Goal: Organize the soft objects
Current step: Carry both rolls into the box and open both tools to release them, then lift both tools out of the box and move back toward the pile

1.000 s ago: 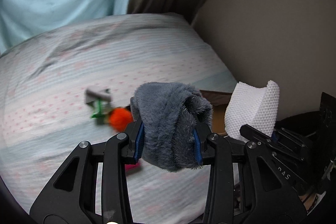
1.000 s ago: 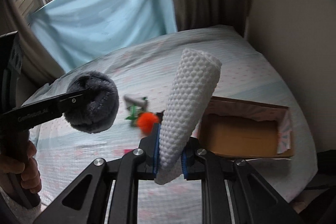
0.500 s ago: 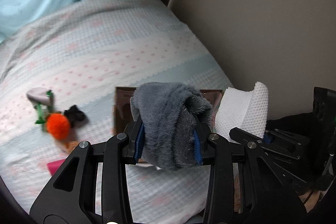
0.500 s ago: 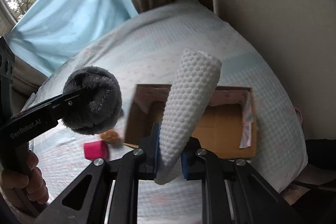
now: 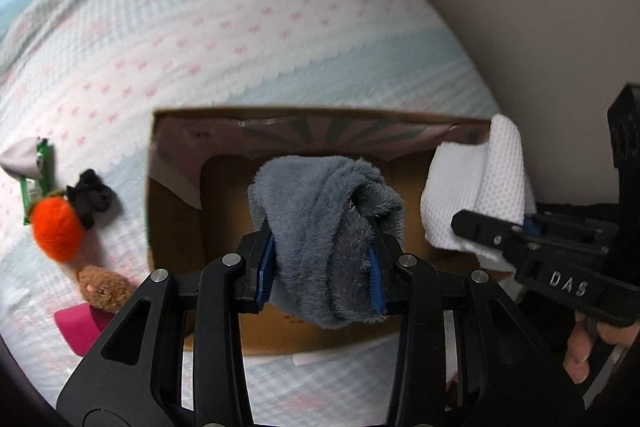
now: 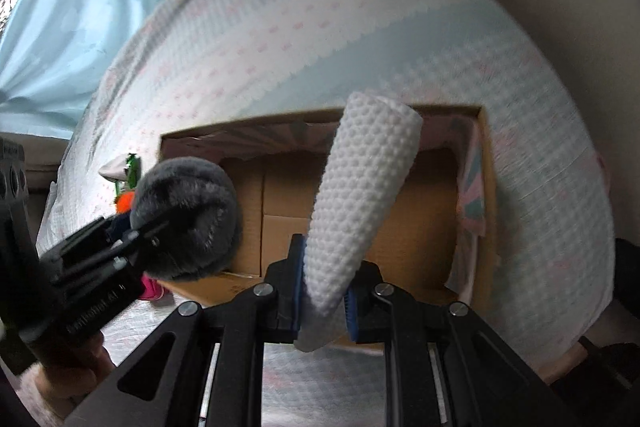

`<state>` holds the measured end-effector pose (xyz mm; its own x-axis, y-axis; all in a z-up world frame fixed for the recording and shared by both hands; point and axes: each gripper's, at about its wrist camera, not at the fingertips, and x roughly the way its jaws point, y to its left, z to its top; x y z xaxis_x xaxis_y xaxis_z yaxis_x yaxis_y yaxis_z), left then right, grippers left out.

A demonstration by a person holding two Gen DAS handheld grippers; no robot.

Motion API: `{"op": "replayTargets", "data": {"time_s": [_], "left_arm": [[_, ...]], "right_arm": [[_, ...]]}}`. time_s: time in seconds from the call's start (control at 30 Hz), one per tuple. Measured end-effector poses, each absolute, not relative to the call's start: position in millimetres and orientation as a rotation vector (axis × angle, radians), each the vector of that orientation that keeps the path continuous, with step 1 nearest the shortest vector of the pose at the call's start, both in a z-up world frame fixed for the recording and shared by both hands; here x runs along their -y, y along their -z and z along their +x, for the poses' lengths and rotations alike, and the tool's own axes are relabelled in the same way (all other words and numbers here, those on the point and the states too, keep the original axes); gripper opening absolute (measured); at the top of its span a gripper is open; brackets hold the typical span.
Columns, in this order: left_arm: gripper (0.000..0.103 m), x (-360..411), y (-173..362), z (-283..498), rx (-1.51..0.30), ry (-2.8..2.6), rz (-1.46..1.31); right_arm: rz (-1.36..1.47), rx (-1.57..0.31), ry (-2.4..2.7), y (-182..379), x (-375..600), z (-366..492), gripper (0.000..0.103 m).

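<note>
L gripper (image 5: 322,269) clamped on grey plush (image 5: 324,227), R gripper (image 6: 323,301) clamped on white cloth roll (image 6: 362,199). Both hang over open cardboard box (image 5: 176,155), directly below/ahead; roll's long axis points fwd. L looks more centred.

I've got the box (image 5: 176,211) mid-frame on the bed (image 5: 240,27). Small toys (image 5: 56,227) lie on the bed at its left.
</note>
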<state>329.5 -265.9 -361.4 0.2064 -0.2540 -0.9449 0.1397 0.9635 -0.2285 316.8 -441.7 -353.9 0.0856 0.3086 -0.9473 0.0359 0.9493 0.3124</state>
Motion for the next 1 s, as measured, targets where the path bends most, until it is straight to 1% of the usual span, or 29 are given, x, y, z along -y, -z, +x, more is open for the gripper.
{"op": "replayTargets", "data": {"time_s": [0.17,0.3,0.33,0.37,0.4,0.43,0.47,0.5,0.53,0.57,0.8,1.0], "left_arm": [[0.034,272,393,333,-1.395,0.255,-0.028],[0.034,275,405,334,-1.420,0.261,0.031],[0.035,276,405,333,-1.419,0.265,0.041],[0.044,278,405,333,-1.418,0.268,0.062],[0.064,278,406,334,-1.417,0.271,0.076],[0.078,279,403,333,-1.408,0.272,0.097],[0.100,280,399,331,-1.390,0.265,0.124],[0.103,281,395,329,-1.364,0.256,0.152],[0.103,280,391,328,-1.343,0.252,0.179],[0.103,279,390,328,-1.342,0.255,0.193],[0.103,271,381,327,-1.351,0.271,0.156],[0.103,267,365,318,-1.324,0.257,0.140]], "right_arm": [[0.347,-1.555,-0.193,384,440,332,0.015],[0.391,-1.590,-0.190,400,441,341,0.015],[0.394,-1.591,-0.189,402,441,342,0.015],[0.396,-1.588,-0.184,403,441,343,0.015],[0.404,-1.582,-0.177,403,442,344,0.016],[0.412,-1.577,-0.154,403,443,346,0.017],[0.418,-1.577,-0.130,404,446,347,0.028],[0.428,-1.574,-0.109,404,448,347,0.061],[0.439,-1.570,-0.101,403,450,347,0.086],[0.440,-1.567,-0.097,402,450,347,0.103],[0.417,-1.536,-0.101,403,446,334,0.103],[0.406,-1.503,-0.104,383,443,331,0.103]]}}
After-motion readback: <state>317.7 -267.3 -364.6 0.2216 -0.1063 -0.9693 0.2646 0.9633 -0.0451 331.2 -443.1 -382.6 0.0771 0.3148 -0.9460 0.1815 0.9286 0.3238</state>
